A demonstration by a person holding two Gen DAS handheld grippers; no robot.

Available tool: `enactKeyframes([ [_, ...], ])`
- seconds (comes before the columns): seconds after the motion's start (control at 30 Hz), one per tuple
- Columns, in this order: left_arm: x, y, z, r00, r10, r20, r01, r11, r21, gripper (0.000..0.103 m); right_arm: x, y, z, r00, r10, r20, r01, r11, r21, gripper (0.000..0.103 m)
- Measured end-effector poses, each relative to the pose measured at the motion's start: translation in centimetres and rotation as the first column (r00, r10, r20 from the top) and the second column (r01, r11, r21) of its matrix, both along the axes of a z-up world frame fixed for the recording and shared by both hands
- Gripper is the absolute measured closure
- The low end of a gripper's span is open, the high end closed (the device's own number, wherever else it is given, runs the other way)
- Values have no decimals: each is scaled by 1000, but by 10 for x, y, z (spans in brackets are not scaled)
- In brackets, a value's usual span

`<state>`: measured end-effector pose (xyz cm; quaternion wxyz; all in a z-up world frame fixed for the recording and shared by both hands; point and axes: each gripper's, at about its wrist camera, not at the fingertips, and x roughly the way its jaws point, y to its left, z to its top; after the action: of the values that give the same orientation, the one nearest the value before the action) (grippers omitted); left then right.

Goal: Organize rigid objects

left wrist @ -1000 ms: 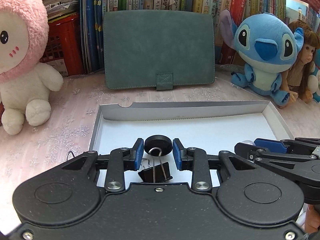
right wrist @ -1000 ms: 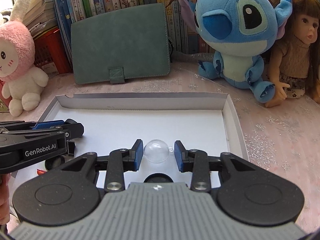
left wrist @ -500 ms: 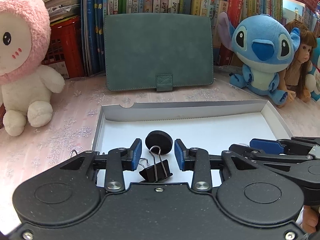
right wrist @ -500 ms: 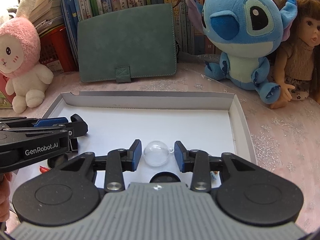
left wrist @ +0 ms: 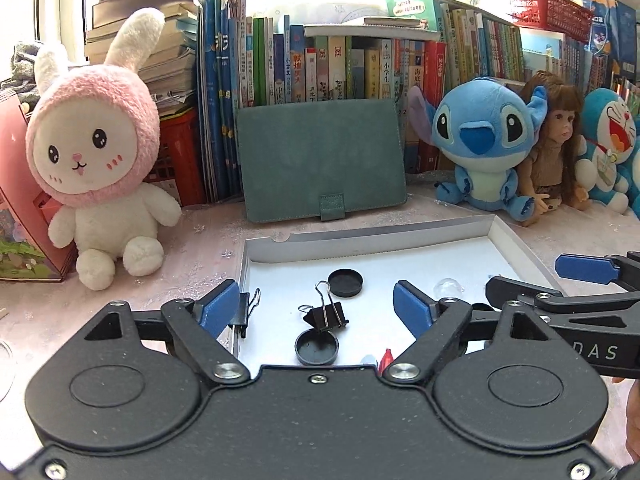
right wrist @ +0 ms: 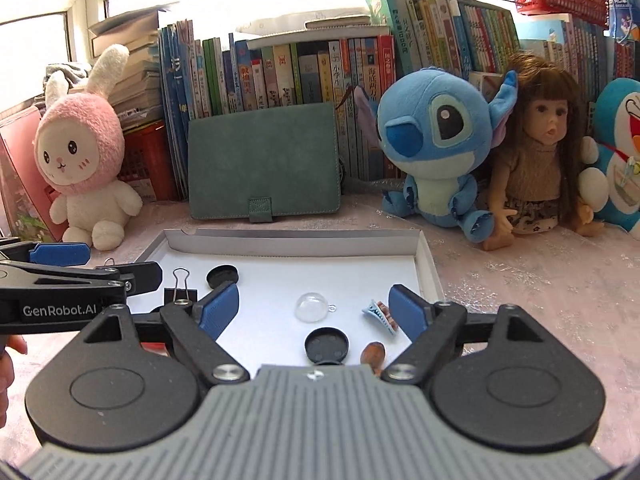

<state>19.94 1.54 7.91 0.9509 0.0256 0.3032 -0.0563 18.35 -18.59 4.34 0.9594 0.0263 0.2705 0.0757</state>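
Observation:
A shallow white box (left wrist: pixel 516 248) (right wrist: pixel 430 276) lies on the pink table. In it lie a black binder clip (left wrist: pixel 325 314) (right wrist: pixel 181 288), two black round caps (left wrist: pixel 345 282) (left wrist: pixel 317 347) (right wrist: pixel 223 275) (right wrist: pixel 326 345), a clear half-dome (right wrist: pixel 311 307) (left wrist: pixel 449 289), a light blue hair clip (right wrist: pixel 379 316) and a brown nut-like piece (right wrist: pixel 373 353). My left gripper (left wrist: pixel 318 310) is open and empty above the binder clip. My right gripper (right wrist: pixel 314 307) is open and empty above the dome. A second binder clip (left wrist: pixel 247 309) sits at the box's left edge.
A green notebook case (left wrist: pixel 322 160) leans on a row of books at the back. A pink bunny plush (left wrist: pixel 96 148) sits at the left. A blue Stitch plush (right wrist: pixel 436 148), a doll (right wrist: pixel 536 160) and a Doraemon plush (right wrist: pixel 620 160) sit at the right.
Both grippers have opened wide and pulled up and back from the box. The binder clip and the clear dome now lie free on the box floor.

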Motion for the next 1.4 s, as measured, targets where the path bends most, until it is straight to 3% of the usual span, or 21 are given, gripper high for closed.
enactKeyframes([
  [0.1, -27, 2, 4, 1000, -15, 19, 15, 1000, -1, 18, -22, -2, 4, 1000, 2, 18, -2, 1000, 9, 8],
  [0.3, -73, 3, -1, 999, -27, 26, 27, 1000, -2, 17, -58, -1, 1, 999, 21, 39, -19, 998, -59, 3],
  [0.6, -111, 3, -24, 1000, -12, -10, 12, 1000, -4, 15, -83, -7, -16, 1000, 24, -14, -25, 996, -85, 0],
  [0.77, -114, -1, -41, 999, 11, -44, -10, 999, 37, 14, -86, -9, -31, 999, 0, -53, -5, 994, -108, 0],
  [1.23, -91, 11, -77, 987, 107, -121, -107, 994, 9, 14, -72, -10, -63, 992, -49, -116, 34, 990, -134, 0],
  [1.4, -89, 11, -82, 989, 115, -91, -113, 993, 21, 10, -69, -11, -69, 991, -62, -118, 48, 992, -118, 0],
])
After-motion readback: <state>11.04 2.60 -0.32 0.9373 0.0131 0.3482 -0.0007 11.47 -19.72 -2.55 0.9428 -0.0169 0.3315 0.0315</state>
